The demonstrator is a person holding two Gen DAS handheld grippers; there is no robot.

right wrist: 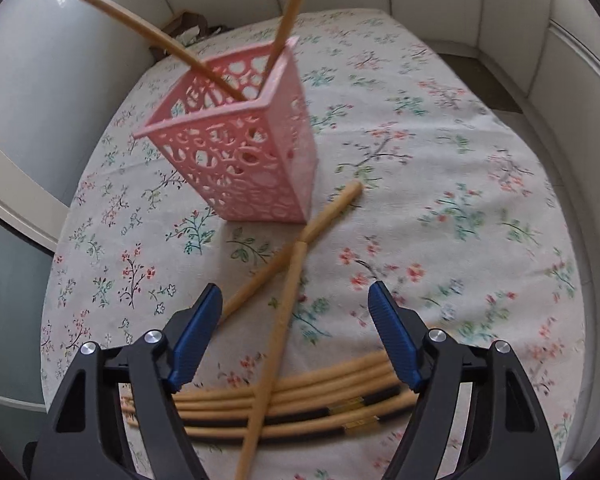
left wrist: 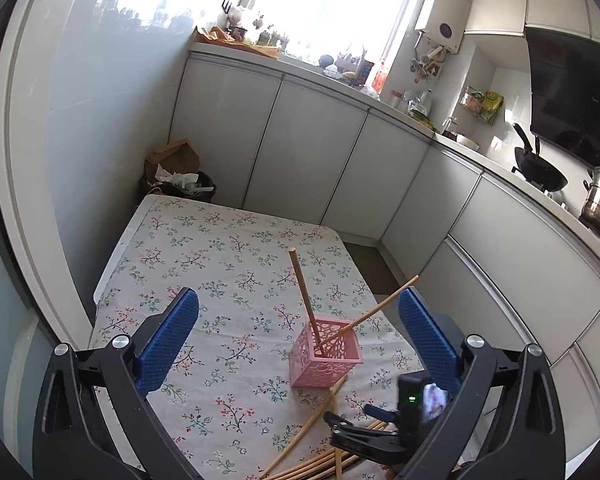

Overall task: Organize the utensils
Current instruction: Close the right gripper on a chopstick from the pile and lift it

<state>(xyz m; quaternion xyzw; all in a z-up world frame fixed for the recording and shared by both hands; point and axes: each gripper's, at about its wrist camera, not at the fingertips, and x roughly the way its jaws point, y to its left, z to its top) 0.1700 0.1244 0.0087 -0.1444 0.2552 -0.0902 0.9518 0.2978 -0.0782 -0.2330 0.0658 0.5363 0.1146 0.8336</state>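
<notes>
a: left wrist view first. where do things sit?

b: the left gripper (left wrist: 298,330) is spread wide with nothing between its blue pads, hovering over the floral tablecloth (left wrist: 204,264). the pink perforated plastic basket (left wrist: 325,354) stands ahead of it with 2 wooden chopsticks (left wrist: 303,292) leaning inside. the right gripper (left wrist: 374,438) is low at the near edge, over a loose pile of chopsticks (left wrist: 320,462).

a: and the right wrist view?

b: its gripper (right wrist: 296,334) has jaws apart, pinching nothing. 1 pale wooden chopstick (right wrist: 278,344) runs between the pads without touching them; more lie crosswise beneath, some with dark ends and gold bands (right wrist: 352,403). the basket (right wrist: 236,152) is just beyond.

a: how to do it well?

b: i'd centre on that top stick, come straight down, pinch only it, and lift clear before tilting toward the basket.

a: any readable writing?

b: none; the bands are too blurred.
</notes>
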